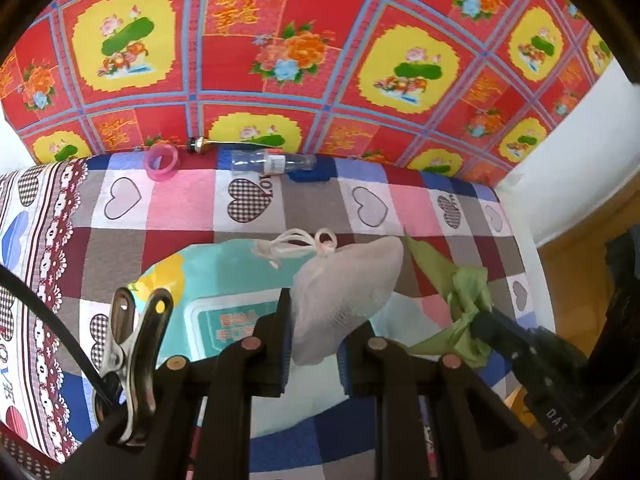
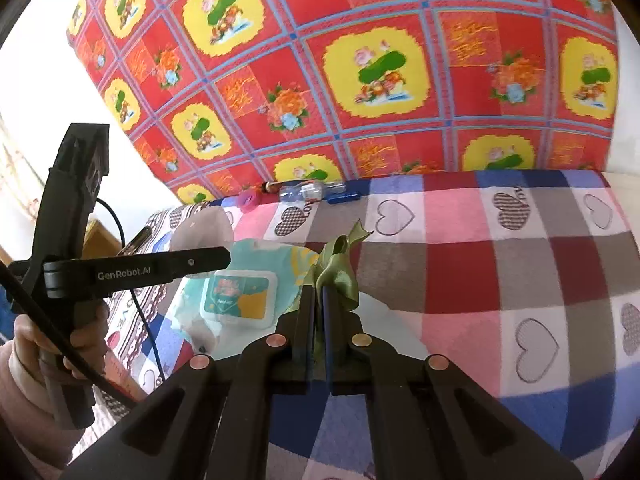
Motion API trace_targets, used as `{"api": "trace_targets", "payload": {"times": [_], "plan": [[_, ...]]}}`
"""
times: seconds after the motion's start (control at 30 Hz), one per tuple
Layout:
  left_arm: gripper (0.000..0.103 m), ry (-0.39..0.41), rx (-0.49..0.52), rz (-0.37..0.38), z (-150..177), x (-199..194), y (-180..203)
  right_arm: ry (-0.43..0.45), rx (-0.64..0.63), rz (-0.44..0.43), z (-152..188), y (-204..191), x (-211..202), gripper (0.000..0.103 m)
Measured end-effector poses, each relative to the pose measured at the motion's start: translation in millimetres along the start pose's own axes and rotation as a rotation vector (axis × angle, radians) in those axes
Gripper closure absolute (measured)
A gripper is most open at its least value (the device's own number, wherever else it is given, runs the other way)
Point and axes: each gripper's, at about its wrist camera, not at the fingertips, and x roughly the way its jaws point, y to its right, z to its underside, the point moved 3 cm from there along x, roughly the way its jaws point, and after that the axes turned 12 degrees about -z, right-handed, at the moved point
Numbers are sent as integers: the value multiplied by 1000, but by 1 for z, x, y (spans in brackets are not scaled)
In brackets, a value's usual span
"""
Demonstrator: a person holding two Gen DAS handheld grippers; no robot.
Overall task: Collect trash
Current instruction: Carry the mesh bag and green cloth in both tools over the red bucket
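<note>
Behind the mesh pouch (image 1: 344, 300), half-hidden wipes pack (image 1: 224, 312)

Bright, even daylight; colours saturated. White wall (image 2: 44, 60) blown out at the left of the right view. Shadows soft and faint. Strong fisheye bend; dark vignette in corners. Right view slightly motion-blurred across the checked cloth (image 2: 520, 280); gripper bodies soft up close.

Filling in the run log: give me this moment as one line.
left gripper: shut on mesh pouch | right gripper: shut on green ribbon | wipes pack, bottle: on bed
</note>
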Motion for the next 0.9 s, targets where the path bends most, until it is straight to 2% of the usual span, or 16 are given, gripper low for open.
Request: {"api": "trace_targets", "payload": {"times": [0.43, 0.9], "plan": [[84, 15, 111, 53, 14, -17, 25, 109, 53, 82, 17, -3, -40, 98], [84, -4, 271, 132, 40, -24, 78, 161, 156, 198, 54, 14, -81, 98]]}}
